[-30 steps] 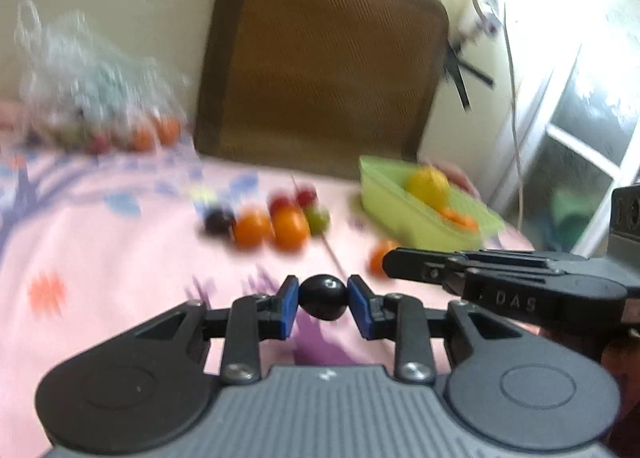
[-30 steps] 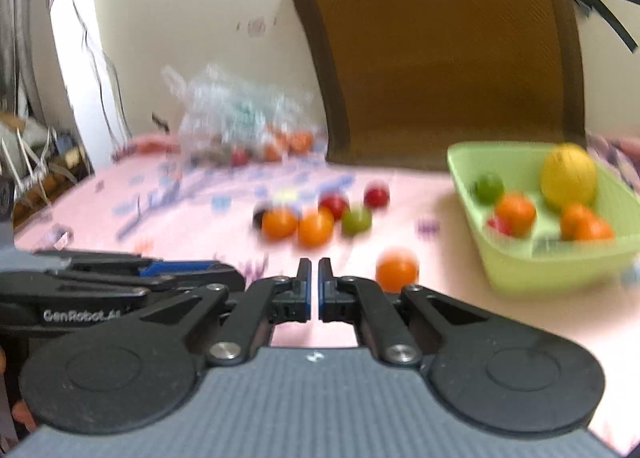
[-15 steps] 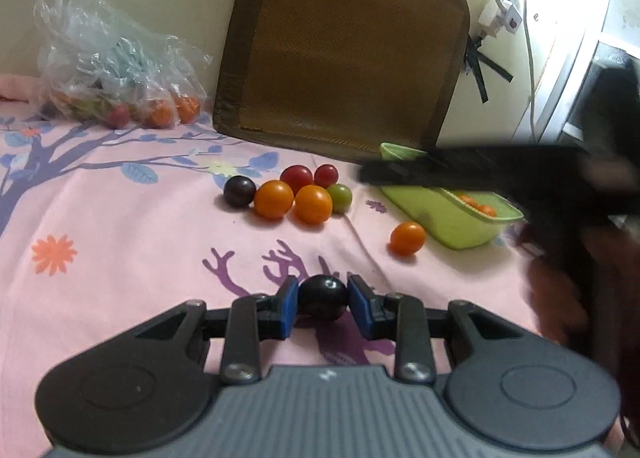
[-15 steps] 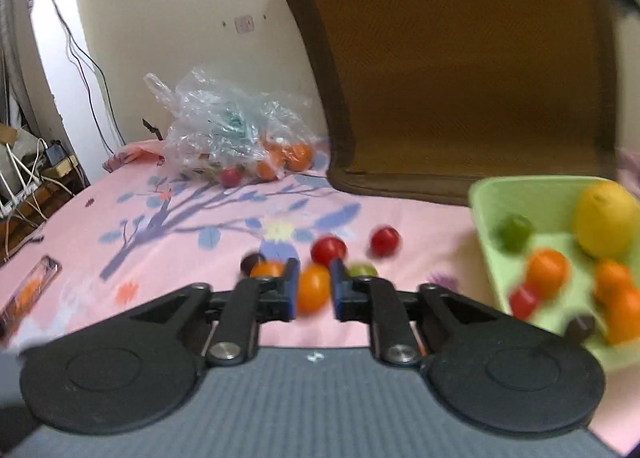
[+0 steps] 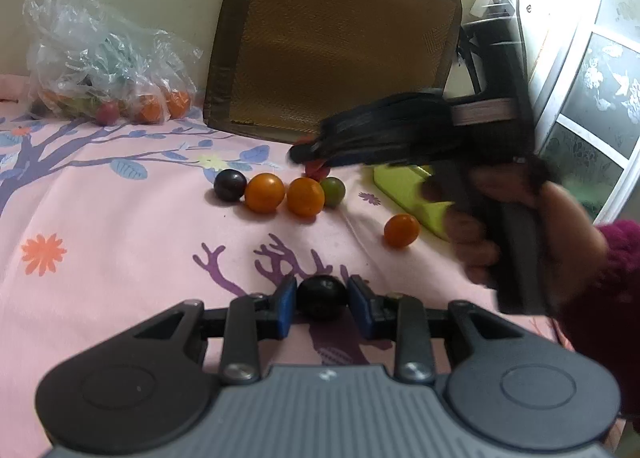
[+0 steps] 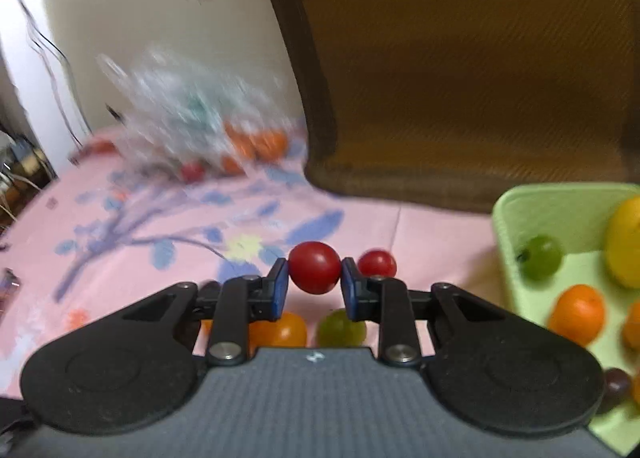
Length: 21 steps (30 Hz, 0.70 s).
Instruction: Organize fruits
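Note:
My left gripper (image 5: pixel 322 298) is shut on a small black tomato (image 5: pixel 322 292), low over the pink floral cloth (image 5: pixel 120 242). The right gripper (image 6: pixel 314 274) is shut on a red tomato (image 6: pixel 314 267); a second red tomato (image 6: pixel 377 263) lies just to its right. In the left wrist view the right gripper (image 5: pixel 308 156) hovers over the fruit row: a dark tomato (image 5: pixel 229 185), two orange ones (image 5: pixel 264 192) (image 5: pixel 305 196) and a green one (image 5: pixel 334 191). A lone orange tomato (image 5: pixel 401 231) lies beside the green tray (image 6: pixel 520 210), which holds several fruits.
A clear plastic bag of fruit (image 5: pixel 100 58) sits at the back left by the wall. A brown mesh cushion (image 5: pixel 332 46) leans upright behind the fruit. A hand in a maroon sleeve (image 5: pixel 600 270) holds the right gripper. A window frame (image 5: pixel 592 98) is at the right.
The right gripper moved forward over the fruit row, opened, and closed on a red tomato. The left gripper kept hold of the black tomato and hardly moved.

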Each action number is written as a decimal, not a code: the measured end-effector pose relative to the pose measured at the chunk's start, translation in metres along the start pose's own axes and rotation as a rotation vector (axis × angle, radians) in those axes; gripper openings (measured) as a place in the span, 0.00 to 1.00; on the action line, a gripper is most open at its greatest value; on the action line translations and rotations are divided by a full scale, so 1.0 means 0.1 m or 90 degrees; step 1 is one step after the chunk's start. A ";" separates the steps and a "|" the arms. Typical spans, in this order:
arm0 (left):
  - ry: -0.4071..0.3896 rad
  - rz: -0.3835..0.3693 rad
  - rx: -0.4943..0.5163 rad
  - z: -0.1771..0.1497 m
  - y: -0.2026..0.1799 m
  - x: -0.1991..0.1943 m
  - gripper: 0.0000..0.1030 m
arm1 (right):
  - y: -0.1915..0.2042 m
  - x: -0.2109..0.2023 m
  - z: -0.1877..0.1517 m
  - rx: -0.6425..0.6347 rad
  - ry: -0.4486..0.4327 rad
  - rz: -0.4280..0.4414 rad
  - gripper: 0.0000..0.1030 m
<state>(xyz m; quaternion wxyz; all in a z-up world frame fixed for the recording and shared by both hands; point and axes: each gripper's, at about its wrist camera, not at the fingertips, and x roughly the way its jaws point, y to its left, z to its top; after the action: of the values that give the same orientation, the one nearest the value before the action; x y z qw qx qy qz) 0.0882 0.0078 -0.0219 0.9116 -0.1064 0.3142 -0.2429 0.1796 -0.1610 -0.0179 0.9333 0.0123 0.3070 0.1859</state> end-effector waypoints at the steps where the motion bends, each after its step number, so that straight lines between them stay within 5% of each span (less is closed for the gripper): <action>1: -0.001 0.000 0.001 0.00 0.00 0.00 0.27 | 0.01 -0.17 -0.05 -0.001 -0.026 0.006 0.30; 5: -0.009 -0.006 0.011 -0.01 -0.03 -0.02 0.27 | 0.06 -0.77 -0.46 -0.020 -0.082 0.010 0.30; 9: -0.016 -0.001 0.030 -0.04 -0.11 -0.07 0.27 | 0.08 -1.10 -0.96 -0.026 -0.075 -0.022 0.30; 14: 0.015 -0.035 0.021 -0.18 -0.27 -0.10 0.27 | 0.09 -1.22 -1.28 -0.028 -0.042 -0.040 0.30; 21: 0.002 -0.021 0.054 -0.36 -0.49 -0.18 0.27 | 0.13 -1.25 -1.43 -0.049 -0.050 -0.047 0.32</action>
<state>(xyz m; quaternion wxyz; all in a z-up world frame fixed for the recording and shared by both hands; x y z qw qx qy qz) 0.0348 -0.0269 -0.0230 0.9105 -0.0723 0.3035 -0.2714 -0.0001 -0.2066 -0.0613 0.9505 -0.0279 0.2632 0.1628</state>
